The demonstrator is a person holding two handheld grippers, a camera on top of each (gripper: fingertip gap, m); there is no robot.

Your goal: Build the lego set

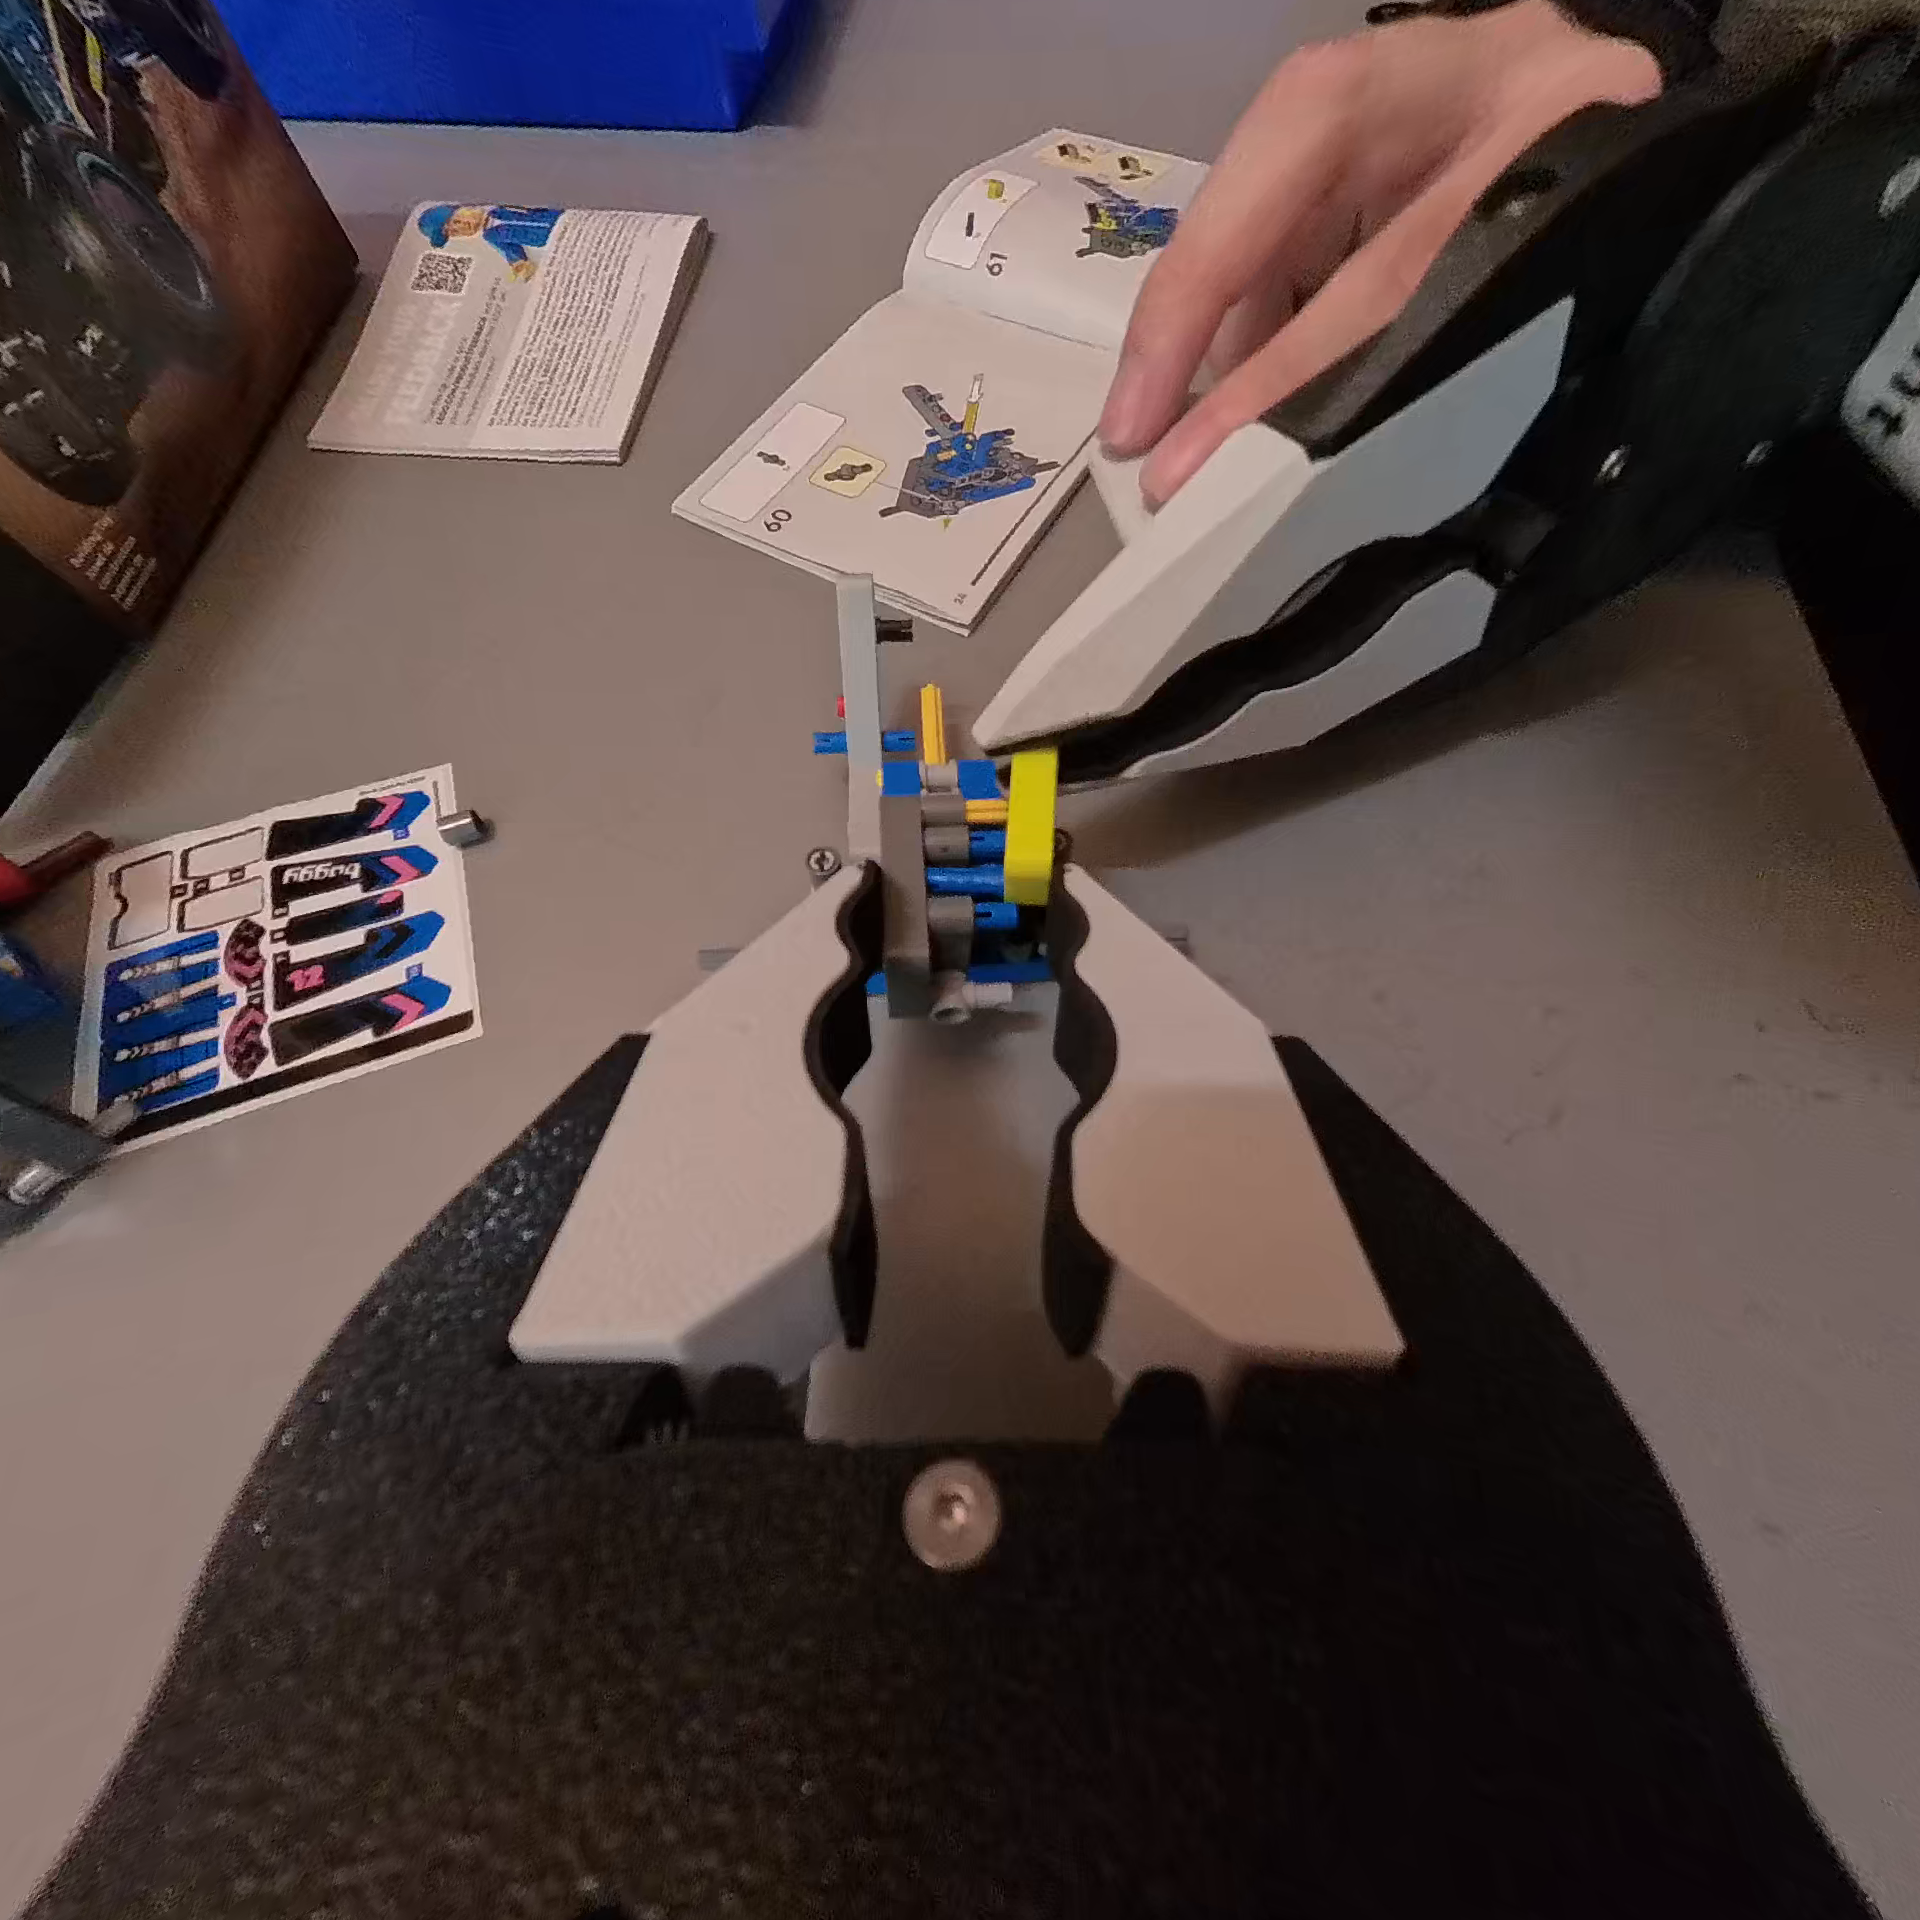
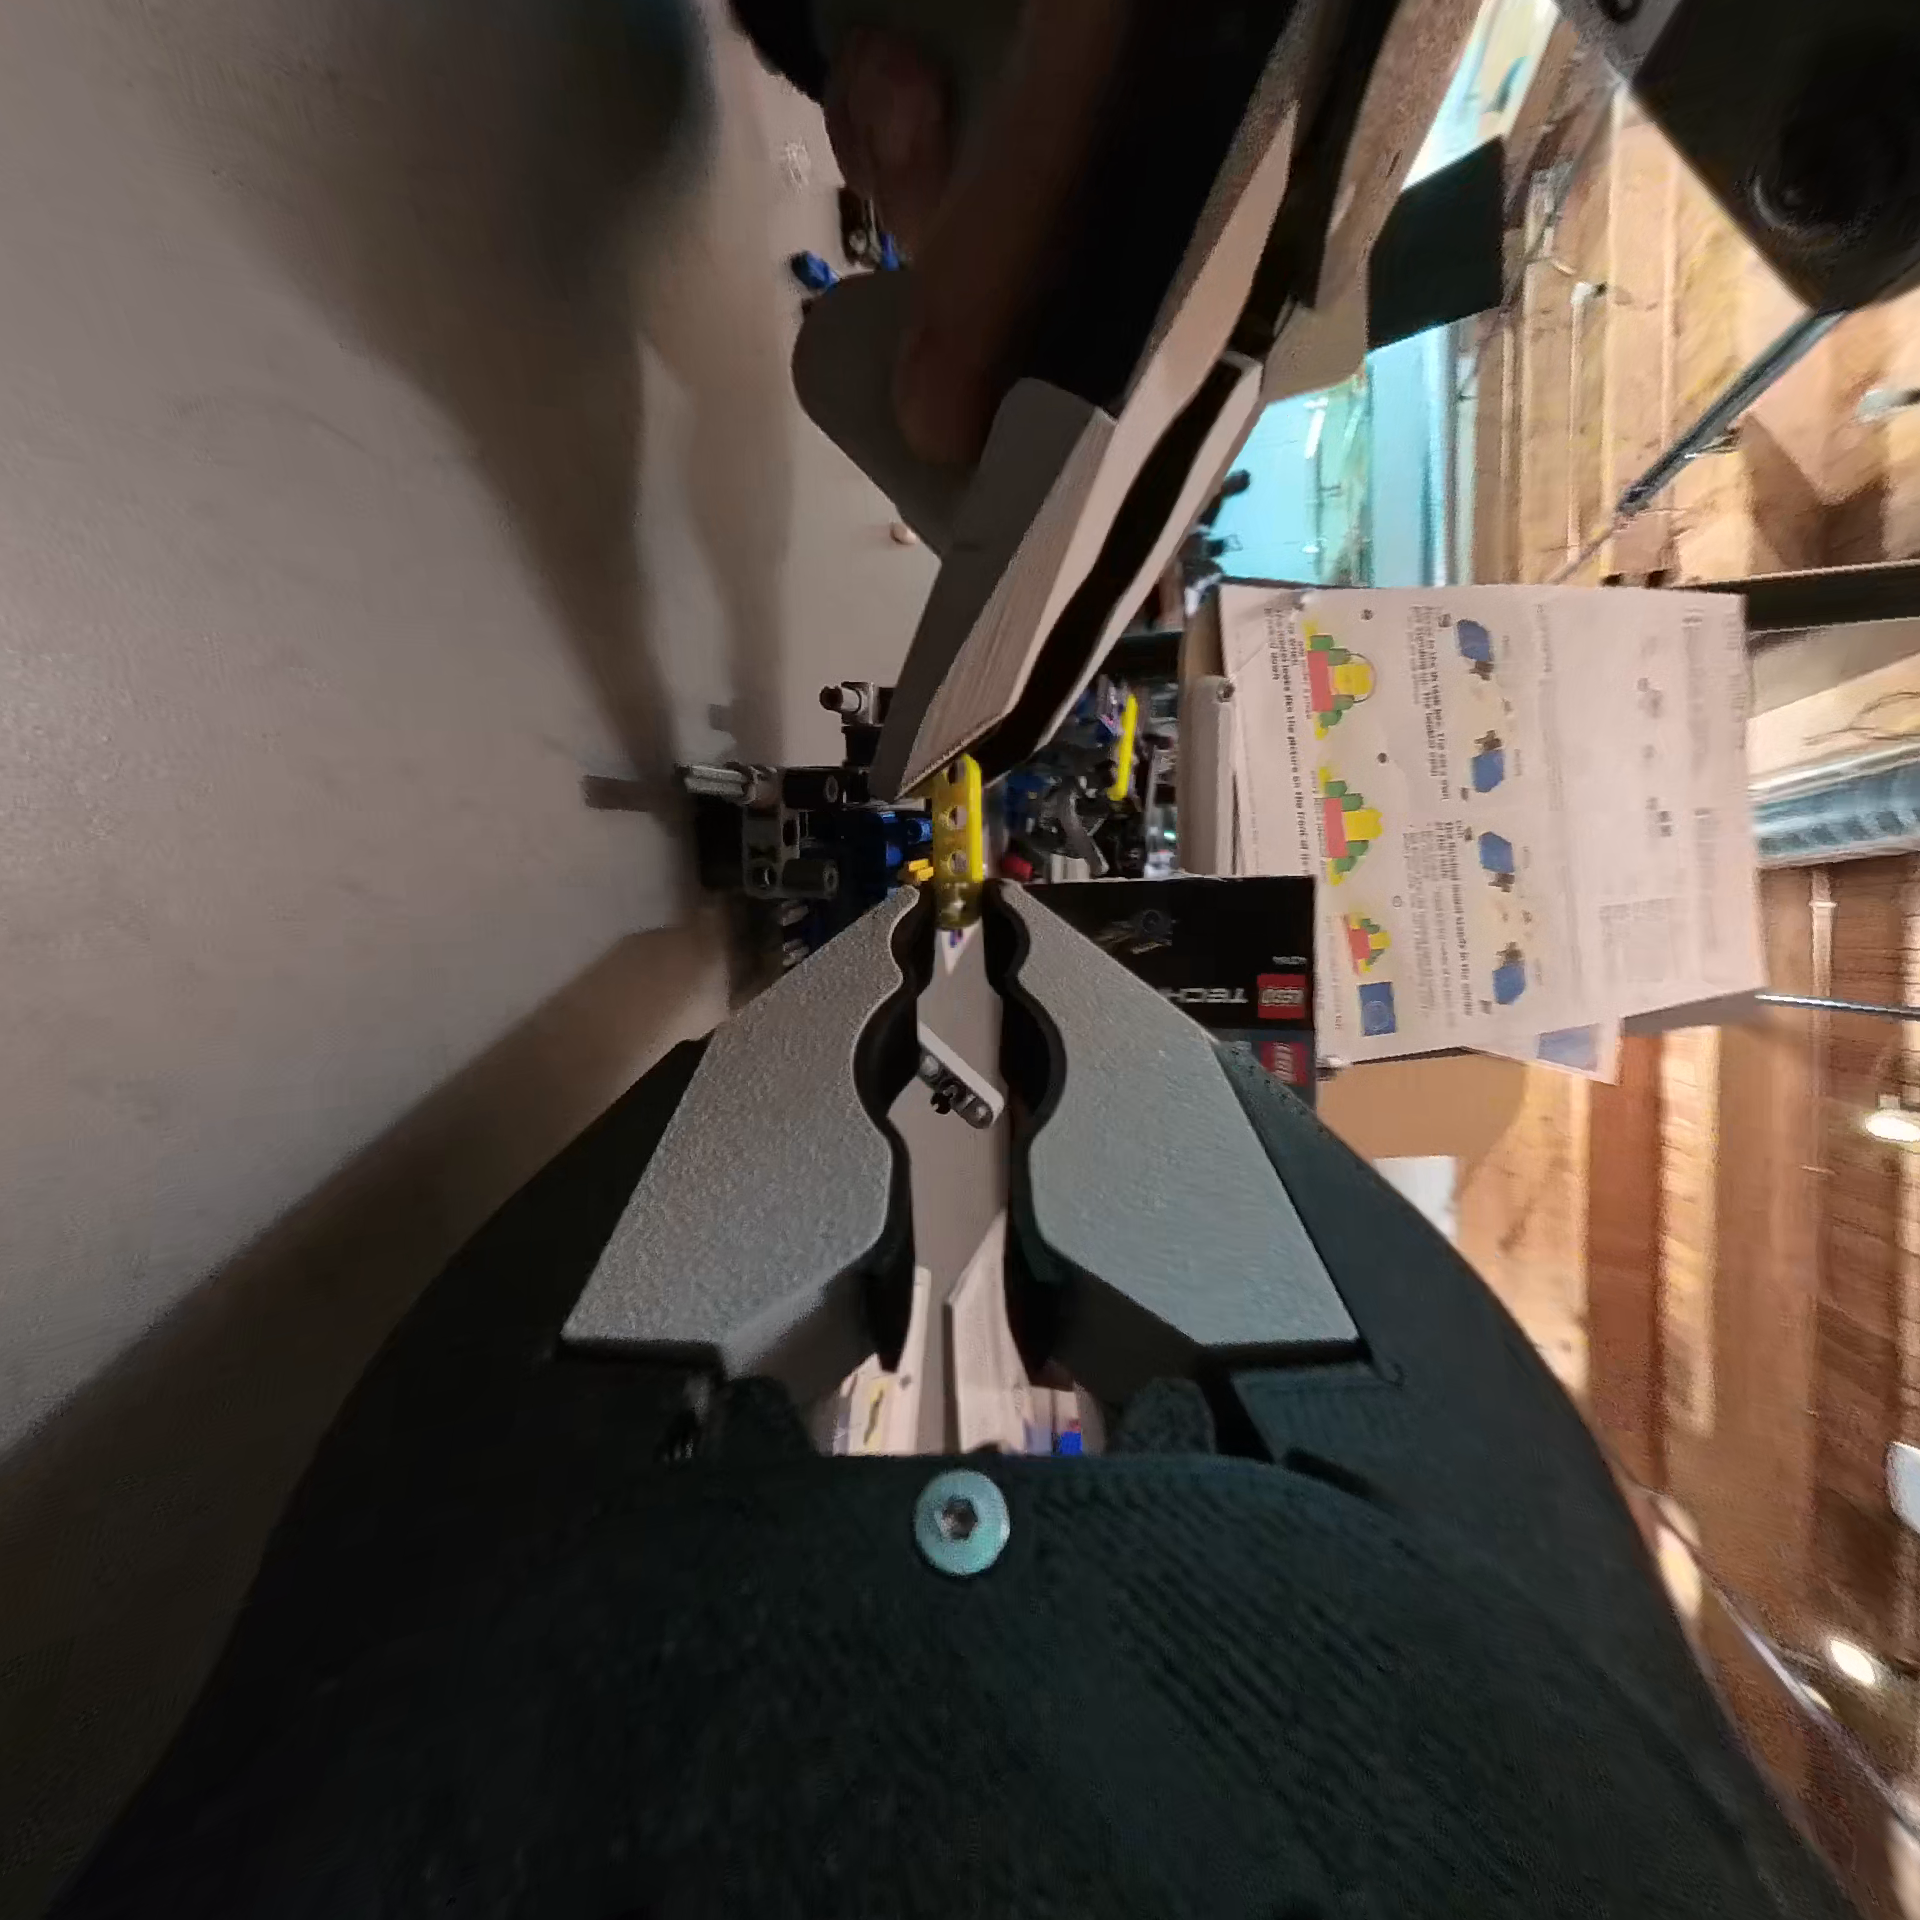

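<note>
The half-built lego model (image 1: 940, 894) is clamped upright on the table (image 1: 623, 665) by the left claw (image 1: 961, 914), so that the yellow beam (image 1: 1031, 826), pinched by the nearly closed right claw (image 2: 958, 906), can be pressed on

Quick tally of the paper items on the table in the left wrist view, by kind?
Open instruction booklet: 1
Closed leaflet: 1
Sticker sheet: 1
Total: 3
</note>
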